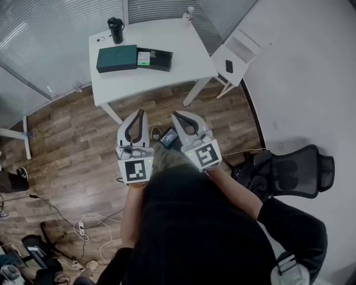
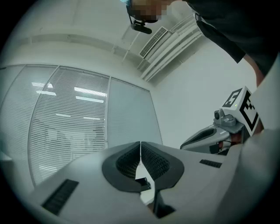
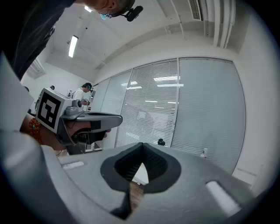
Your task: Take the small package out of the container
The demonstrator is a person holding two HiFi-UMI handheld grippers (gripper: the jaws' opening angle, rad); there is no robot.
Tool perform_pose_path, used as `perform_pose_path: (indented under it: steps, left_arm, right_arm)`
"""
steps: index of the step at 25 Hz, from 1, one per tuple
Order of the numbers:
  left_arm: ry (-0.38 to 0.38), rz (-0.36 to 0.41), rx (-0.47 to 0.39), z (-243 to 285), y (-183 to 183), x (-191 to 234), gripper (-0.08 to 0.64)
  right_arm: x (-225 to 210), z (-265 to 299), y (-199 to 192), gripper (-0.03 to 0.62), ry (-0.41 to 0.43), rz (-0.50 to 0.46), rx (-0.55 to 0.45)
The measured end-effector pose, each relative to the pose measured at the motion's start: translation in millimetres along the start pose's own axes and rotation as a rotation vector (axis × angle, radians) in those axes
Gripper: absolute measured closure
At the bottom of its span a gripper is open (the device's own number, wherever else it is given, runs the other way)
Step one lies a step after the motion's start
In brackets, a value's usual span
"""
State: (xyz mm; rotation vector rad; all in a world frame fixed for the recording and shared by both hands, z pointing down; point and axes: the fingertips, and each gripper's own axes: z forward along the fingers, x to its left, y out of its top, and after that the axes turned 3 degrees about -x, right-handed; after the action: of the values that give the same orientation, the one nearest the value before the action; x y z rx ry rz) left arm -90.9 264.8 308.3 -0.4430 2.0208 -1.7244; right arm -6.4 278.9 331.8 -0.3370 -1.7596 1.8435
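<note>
On the white table (image 1: 167,39) at the far side of the room lies a dark green box (image 1: 117,58). Beside it is a flat black container (image 1: 160,59) with a small white and green package (image 1: 144,58) at its left end. Both grippers hang over the wooden floor, well short of the table. My left gripper (image 1: 141,113) is shut with nothing in it, its tips meeting (image 2: 140,144). My right gripper (image 1: 176,115) is also shut and empty (image 3: 142,145). Each gripper shows from the side in the other's view: the right gripper (image 2: 218,131) and the left gripper (image 3: 83,120).
A black mug (image 1: 115,30) and a small bottle (image 1: 189,15) stand on the table. A white chair (image 1: 236,55) is at its right, a black office chair (image 1: 295,170) nearer me. Cables (image 1: 89,225) lie on the floor at the left. Glass walls with blinds (image 1: 50,39) bound the room.
</note>
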Motion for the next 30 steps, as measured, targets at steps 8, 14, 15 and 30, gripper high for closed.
perform_pose_path:
  steps: [8, 14, 15, 30]
  left_arm:
    - [-0.042, 0.016, -0.003, 12.6, 0.0, -10.4, 0.549]
    - [-0.038, 0.003, 0.027, 22.6, -7.2, -4.2, 0.549]
    - [-0.036, 0.003, 0.026, 25.4, -8.0, -3.4, 0.549]
    - [-0.025, 0.003, 0.042, 59.5, -17.5, 14.3, 0.549]
  right_arm:
    - [-11.9, 8.6, 1.2, 0.595, -0.020, -0.004, -0.054]
    - [-29.3, 21.6, -5.5, 0.595, -0.026, -0.013, -0.055]
    - [-32.7, 23.8, -6.2, 0.594, -0.027, -0.017, -0.055]
    - [-61.6, 65.9, -8.0, 0.594, 0.007, -0.023, -0.055]
